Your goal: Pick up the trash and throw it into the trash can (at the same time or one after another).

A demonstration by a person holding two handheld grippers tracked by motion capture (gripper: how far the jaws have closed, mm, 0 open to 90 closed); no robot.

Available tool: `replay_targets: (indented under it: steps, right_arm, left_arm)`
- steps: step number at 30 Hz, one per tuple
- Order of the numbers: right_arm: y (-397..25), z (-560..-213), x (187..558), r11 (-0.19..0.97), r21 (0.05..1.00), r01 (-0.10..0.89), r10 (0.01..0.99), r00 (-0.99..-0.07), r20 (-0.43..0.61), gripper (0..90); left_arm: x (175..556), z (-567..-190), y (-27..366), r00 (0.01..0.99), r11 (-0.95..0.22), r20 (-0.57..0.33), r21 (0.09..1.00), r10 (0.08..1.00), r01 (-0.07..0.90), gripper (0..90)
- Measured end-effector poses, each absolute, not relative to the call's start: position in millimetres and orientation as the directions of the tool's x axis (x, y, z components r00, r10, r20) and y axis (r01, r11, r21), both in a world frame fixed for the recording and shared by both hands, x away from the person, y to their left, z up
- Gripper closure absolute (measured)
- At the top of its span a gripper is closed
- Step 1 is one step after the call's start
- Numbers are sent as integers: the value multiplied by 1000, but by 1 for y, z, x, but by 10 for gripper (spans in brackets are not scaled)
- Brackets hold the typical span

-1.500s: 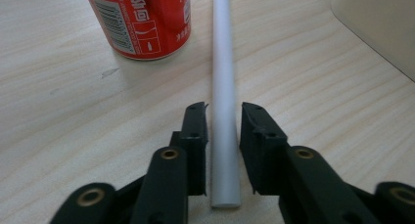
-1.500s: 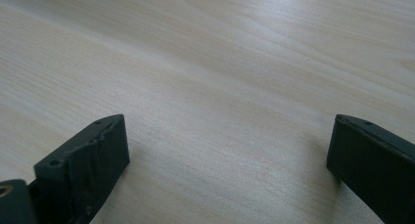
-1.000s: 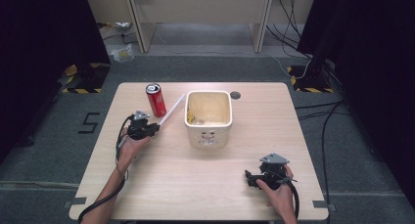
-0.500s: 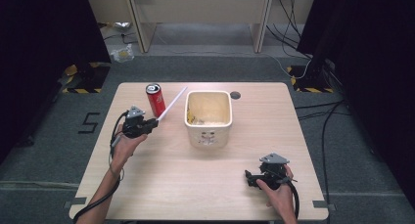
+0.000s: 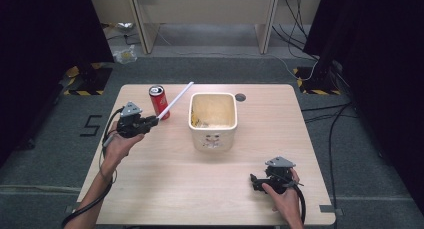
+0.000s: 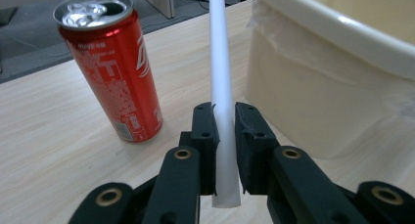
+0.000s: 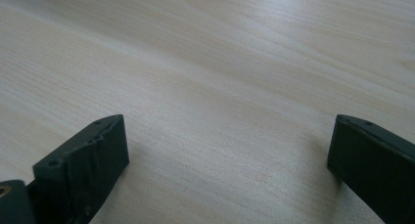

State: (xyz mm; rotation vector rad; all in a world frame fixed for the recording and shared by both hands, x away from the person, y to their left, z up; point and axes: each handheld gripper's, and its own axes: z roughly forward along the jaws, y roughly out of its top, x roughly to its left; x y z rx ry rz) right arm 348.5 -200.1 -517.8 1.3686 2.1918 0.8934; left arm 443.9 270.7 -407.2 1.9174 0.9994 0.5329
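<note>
Two hand-held grippers: left hand-held gripper (image 6: 224,128) clenched on white straw (image 6: 220,77), lifted off the counter (image 5: 200,179), red can (image 6: 115,67) just left of it, bin (image 6: 342,72) right. Pickup done; straw not yet in can. Right hand-held gripper (image 5: 257,181) released, idle.

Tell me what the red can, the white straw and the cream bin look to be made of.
Red can: likely aluminium, with a glossy printed wall and bright silver top with an opened mouth.
White straw, clamped in the left gripper: matte, opaque, no shine; paper or plastic, hard to tell.
Cream bin: probably moulded plastic, with a smooth thick rolled rim that catches a soft highlight.
</note>
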Motion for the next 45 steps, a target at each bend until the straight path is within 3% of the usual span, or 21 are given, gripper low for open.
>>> replay_targets:
  steps: [27,45]
  right_arm:
    - [-200,-518,349,316,700,640,899,-438,-5,18]
    - [-200,-518,349,315,701,640,899,-437,-4,19]
  left_arm:
    - [395,-365,255,741,-404,-1,838,671,367,787]
    - [408,-364,230,771,-466,17,805,636,367,784]
